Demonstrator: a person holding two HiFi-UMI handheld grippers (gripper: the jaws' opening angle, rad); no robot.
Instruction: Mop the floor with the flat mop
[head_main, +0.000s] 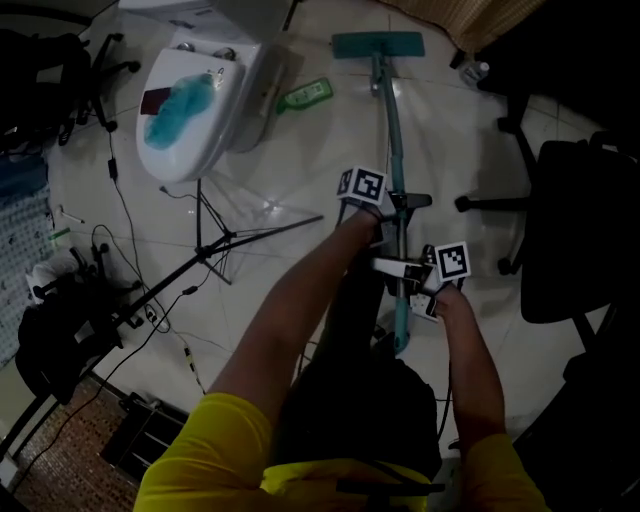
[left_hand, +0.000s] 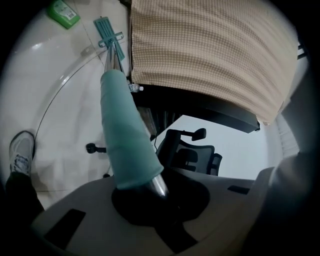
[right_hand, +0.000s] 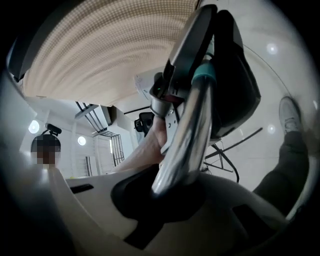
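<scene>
The left gripper clamps the flat mop pole just below its teal sleeve. The right gripper is closed on bare metal (mop head flat on the floor).

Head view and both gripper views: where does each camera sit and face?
Head view: on the head, steeply down at the floor and mop handle; forearms, left gripper, right gripper show.
Left gripper view: on that gripper, down the handle to the mop head; a shoe shows.
Right gripper view: on that gripper, along the handle toward the left gripper; a forearm and shoe show.
Shared: the mop handle, in all three.
</scene>
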